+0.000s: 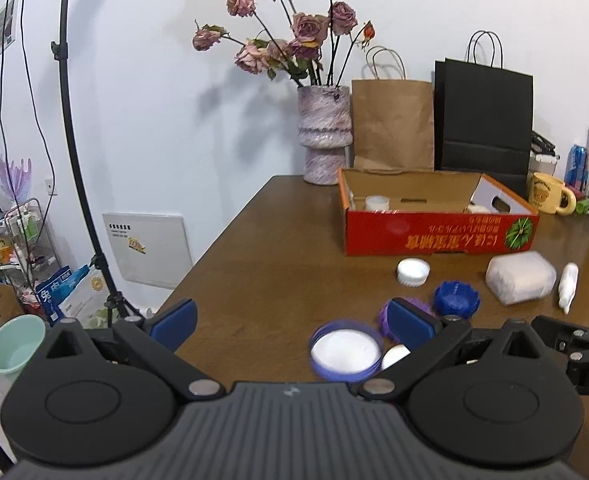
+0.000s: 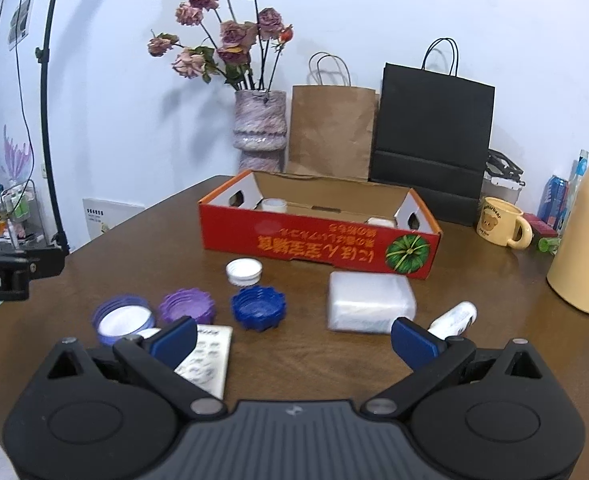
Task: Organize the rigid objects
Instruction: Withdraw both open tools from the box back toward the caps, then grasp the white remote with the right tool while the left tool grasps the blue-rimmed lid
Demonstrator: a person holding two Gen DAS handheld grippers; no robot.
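A red cardboard box (image 1: 438, 232) (image 2: 318, 244) stands open on the brown table with a white jar (image 1: 377, 203) (image 2: 274, 204) inside. In front of it lie a white cap (image 1: 413, 272) (image 2: 244, 271), a dark blue lid (image 1: 456, 298) (image 2: 258, 307), a purple lid (image 2: 187, 305), a lilac lid with a white inside (image 1: 346, 350) (image 2: 122, 319), a white wrapped block (image 1: 520, 277) (image 2: 370, 301), a small white bottle (image 1: 567, 286) (image 2: 454, 318) and a white remote (image 2: 208, 360). My left gripper (image 1: 292, 320) is open, above the lilac lid. My right gripper (image 2: 293, 340) is open and empty, near the table's front.
A vase of dried roses (image 1: 326, 132) (image 2: 259, 132), a brown paper bag (image 2: 330, 132) and a black paper bag (image 2: 430, 136) stand behind the box. A yellow mug (image 2: 502, 222) and a cream thermos (image 2: 586, 220) stand at the right. The table's left edge drops to the floor.
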